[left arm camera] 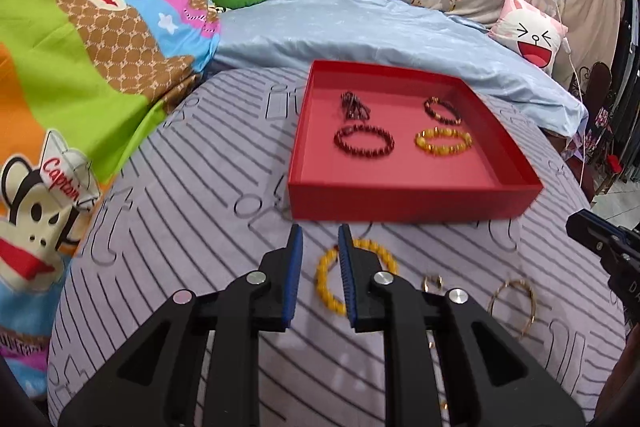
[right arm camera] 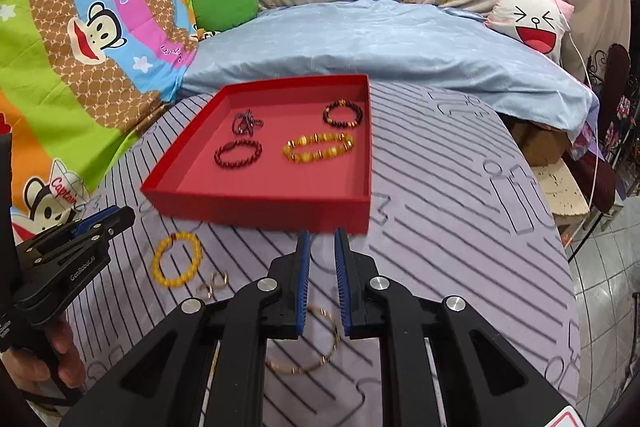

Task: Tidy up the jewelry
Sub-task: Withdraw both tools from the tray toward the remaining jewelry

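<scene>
Four bracelets lie in the red tray (left arm camera: 400, 203) at the middle of the bed (right arm camera: 460, 187): a tangled dark one (left arm camera: 354, 105), a dark beaded one (left arm camera: 442, 110), a red one (left arm camera: 364, 142) and an amber one (left arm camera: 443, 142). Near the bed's front edge, just outside the tray, lie a yellow bracelet (right arm camera: 176, 259), two small rings (right arm camera: 214, 283) and a thin bangle (right arm camera: 308, 343). Your left tool (left arm camera: 320, 239) hangs over the yellow bracelet, jaws slightly parted, gripping nothing. Your right tool (right arm camera: 320, 239) hangs above the bangle, likewise parted and empty.
</scene>
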Demonstrator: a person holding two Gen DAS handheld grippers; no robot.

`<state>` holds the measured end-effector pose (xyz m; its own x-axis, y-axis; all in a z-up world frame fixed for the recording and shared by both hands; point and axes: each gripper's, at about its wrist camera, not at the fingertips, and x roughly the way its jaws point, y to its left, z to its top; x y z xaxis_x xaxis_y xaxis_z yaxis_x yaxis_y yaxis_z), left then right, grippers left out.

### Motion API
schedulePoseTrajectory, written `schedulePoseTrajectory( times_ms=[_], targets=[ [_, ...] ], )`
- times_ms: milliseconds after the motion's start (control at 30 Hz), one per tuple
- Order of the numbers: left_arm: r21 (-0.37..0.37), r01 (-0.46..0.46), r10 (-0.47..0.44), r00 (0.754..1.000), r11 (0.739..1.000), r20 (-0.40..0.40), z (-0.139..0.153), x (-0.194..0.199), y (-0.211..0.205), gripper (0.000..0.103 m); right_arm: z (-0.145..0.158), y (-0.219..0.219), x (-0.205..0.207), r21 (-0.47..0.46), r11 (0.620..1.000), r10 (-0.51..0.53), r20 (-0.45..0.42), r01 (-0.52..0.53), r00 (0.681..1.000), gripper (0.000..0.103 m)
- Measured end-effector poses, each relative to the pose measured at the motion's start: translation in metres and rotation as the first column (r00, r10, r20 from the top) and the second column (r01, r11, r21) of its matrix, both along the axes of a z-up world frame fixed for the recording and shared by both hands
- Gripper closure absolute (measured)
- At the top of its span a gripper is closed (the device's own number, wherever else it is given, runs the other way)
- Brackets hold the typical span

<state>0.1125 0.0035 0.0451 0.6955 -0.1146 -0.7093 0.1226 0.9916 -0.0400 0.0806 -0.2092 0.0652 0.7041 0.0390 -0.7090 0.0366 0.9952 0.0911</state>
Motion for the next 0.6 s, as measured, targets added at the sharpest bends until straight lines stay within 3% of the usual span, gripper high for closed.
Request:
schedulePoseTrajectory(
  times_ms=[267,500,600],
  targets=[
    [-0.039,0.021,-0.024,0.997,0.999,-0.069,-0.026,-0.036,-0.003,0.085,-0.035,-0.006,-0.035,0.021,1.0,-0.017,-0.089,0.019,0.996,0.09],
    [-0.084,-0.018,0.008,0.994,0.996,-0.113,-0.038,-0.037,0.011,0.085,-0.052,-0.008,-0.044,0.021,0.999,-0.037,-0.12,0.04,0.992,0.088],
    [-0.107,-0.047,0.034,0.992,0.993,-0.12,-0.038,-0.032,0.018,0.074,-0.054,-0.008,-0.042,0.022,0.999,-0.045,-0.118,0.048,0.992,0.081]
  ],
)
